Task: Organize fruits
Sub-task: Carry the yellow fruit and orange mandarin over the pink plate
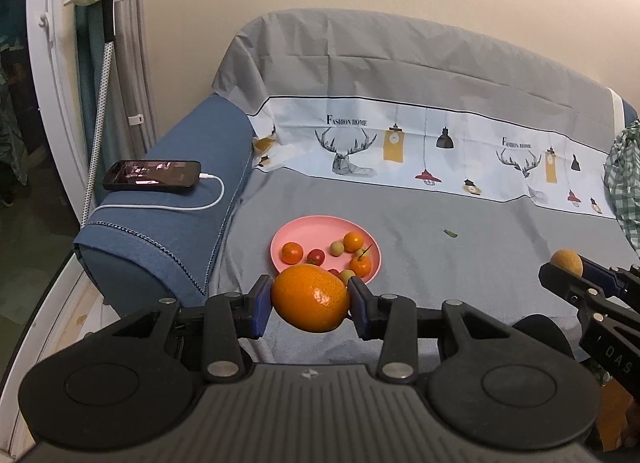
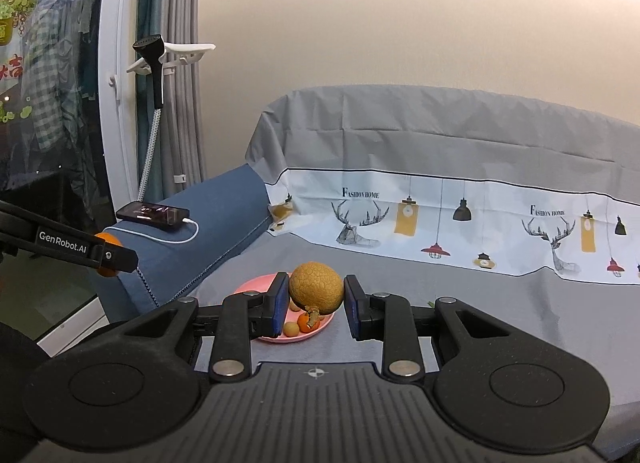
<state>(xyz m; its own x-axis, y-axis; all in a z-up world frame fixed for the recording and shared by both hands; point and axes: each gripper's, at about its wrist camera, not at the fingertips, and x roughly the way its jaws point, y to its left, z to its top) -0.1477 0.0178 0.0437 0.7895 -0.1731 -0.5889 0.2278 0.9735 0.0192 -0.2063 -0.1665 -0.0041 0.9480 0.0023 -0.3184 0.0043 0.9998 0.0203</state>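
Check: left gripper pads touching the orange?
Touching. In the left wrist view both blue pads of the left gripper press the sides of the orange, which hangs clear above the pink plate.

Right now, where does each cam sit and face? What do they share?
Left wrist: on the left tongs, facing the sofa; they grip an orange; right tongs at right edge.
Right wrist: on the right tongs, same heading; they grip a tan round fruit; left tongs at left edge.
Shared: pink plate, phone.
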